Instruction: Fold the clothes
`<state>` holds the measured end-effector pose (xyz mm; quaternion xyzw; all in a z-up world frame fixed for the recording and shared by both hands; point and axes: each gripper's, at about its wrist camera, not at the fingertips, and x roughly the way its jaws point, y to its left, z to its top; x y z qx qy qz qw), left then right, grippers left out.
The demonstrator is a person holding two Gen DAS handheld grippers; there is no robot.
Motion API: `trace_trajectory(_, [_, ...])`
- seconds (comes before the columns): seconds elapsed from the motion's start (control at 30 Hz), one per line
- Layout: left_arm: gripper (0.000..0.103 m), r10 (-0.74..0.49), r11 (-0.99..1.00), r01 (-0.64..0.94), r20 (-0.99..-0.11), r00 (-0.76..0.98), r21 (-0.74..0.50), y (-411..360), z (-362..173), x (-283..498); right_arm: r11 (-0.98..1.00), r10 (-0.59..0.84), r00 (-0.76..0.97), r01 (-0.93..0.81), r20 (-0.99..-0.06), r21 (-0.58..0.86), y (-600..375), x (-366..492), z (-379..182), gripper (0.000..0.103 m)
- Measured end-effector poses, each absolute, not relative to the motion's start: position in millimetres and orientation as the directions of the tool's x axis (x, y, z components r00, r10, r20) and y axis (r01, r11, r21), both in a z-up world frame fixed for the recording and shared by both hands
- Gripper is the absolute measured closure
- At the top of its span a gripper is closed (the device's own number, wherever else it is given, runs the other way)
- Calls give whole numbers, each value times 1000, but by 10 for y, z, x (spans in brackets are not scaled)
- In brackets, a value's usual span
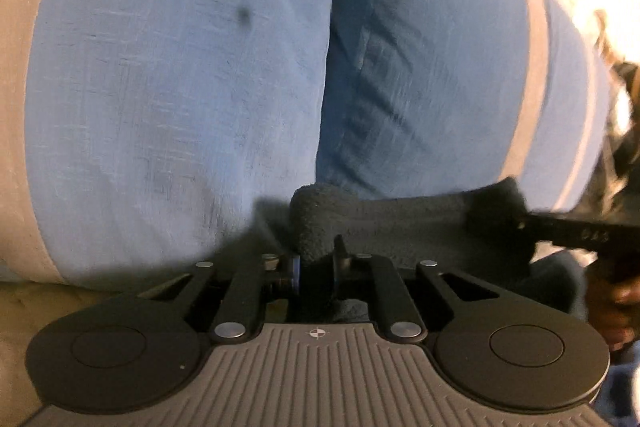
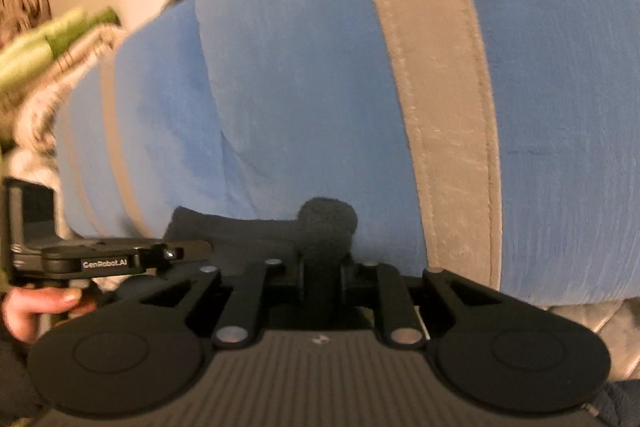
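Note:
A dark fuzzy garment [image 1: 400,223] is stretched level between my two grippers, over a blue cover. In the left wrist view my left gripper [image 1: 316,263] is shut on one bunched corner of it, which bulges out above the jaws. At the right of that view my right gripper [image 1: 520,225] grips the far end. In the right wrist view my right gripper [image 2: 324,267] is shut on a rolled tuft of the same garment [image 2: 240,231]. My left gripper [image 2: 196,251] comes in from the left there, its tips on the cloth's edge, and a hand [image 2: 40,307] holds its grip.
A light blue cover with grey stripes [image 2: 440,107] fills both views under the garment. A darker blue cloth [image 1: 400,67] lies on it ahead of the left gripper. Green and knitted fabrics [image 2: 52,43] are piled at the far left by a cream wall.

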<state>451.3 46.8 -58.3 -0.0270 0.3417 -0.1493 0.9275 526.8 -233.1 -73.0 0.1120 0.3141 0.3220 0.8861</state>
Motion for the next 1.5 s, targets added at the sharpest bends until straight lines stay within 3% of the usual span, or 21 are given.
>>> trace_trajectory(0.1, [68, -215, 970, 238, -666, 715, -57, 339, -672, 4502, 823, 563, 614, -479, -553, 305, -2164, 5258, -780, 83])
trace_trajectory(0.13, [57, -199, 971, 234, -685, 701, -43, 341, -674, 4502, 837, 538, 614, -472, -578, 278, -2136, 5261, -786, 60])
trace_trajectory(0.17, [52, -194, 972, 232, -697, 691, -40, 370, -657, 4490, 848, 515, 612, -465, -600, 253, -2112, 5264, -790, 52])
trace_trajectory(0.23, [37, -228, 967, 241, -689, 688, -80, 526, -568, 4427, 856, 501, 624, -461, -600, 235, -2161, 5237, -754, 13])
trace_trajectory(0.27, [35, -258, 963, 243, -676, 690, -119, 644, -510, 4386, 852, 507, 641, -472, -576, 226, -2222, 5205, -719, 10])
trace_trajectory(0.33, [30, -331, 943, 231, -634, 698, -238, 957, -396, 4289, 851, 510, 654, -477, -559, 218, -2381, 5176, -669, 10])
trace_trajectory(0.4, [29, -353, 934, 228, -614, 706, -274, 1224, -332, 4201, 857, 504, 655, -458, -563, 235, -2578, 5179, -645, 8])
trace_trajectory(0.53, [29, -194, 981, 145, -663, 723, -130, 1577, -386, 4071, 879, 466, 675, -428, -572, 211, -2916, 5147, -644, 5])
trace_trajectory(0.7, [29, -96, 983, 179, -723, 684, 39, 1578, -768, 3875, 895, 443, 683, -374, -581, 242, -3208, 5038, -677, 5])
trace_trajectory(1.1, [30, -109, 922, 334, -700, 706, 194, 1347, -1025, 3646, 905, 418, 694, -377, -586, 199, -3653, 4688, -682, 5])
trace_trajectory(1.27, [31, -162, 909, 390, -739, 654, 146, 1375, -1049, 3660, 904, 420, 689, -377, -591, 202, -3712, 4618, -705, 4])
trace_trajectory(1.3, [43, -181, 917, 386, -753, 632, 104, 1402, -1061, 3690, 903, 422, 688, -374, -591, 210, -3725, 4616, -712, 4])
trace_trajectory(1.33, [69, -218, 922, 385, -766, 605, 42, 1433, -1069, 3721, 904, 423, 689, -370, -589, 216, -3733, 4614, -718, 4])
trace_trajectory(1.37, [79, -238, 923, 384, -764, 600, 14, 1429, -1057, 3725, 904, 422, 690, -365, -588, 221, -3739, 4615, -723, 4])
trace_trajectory(1.5, [84, -97, 910, 357, -726, 681, 213, 1270, -987, 3601, 903, 424, 688, -372, -589, 216, -3737, 4607, -731, 4])
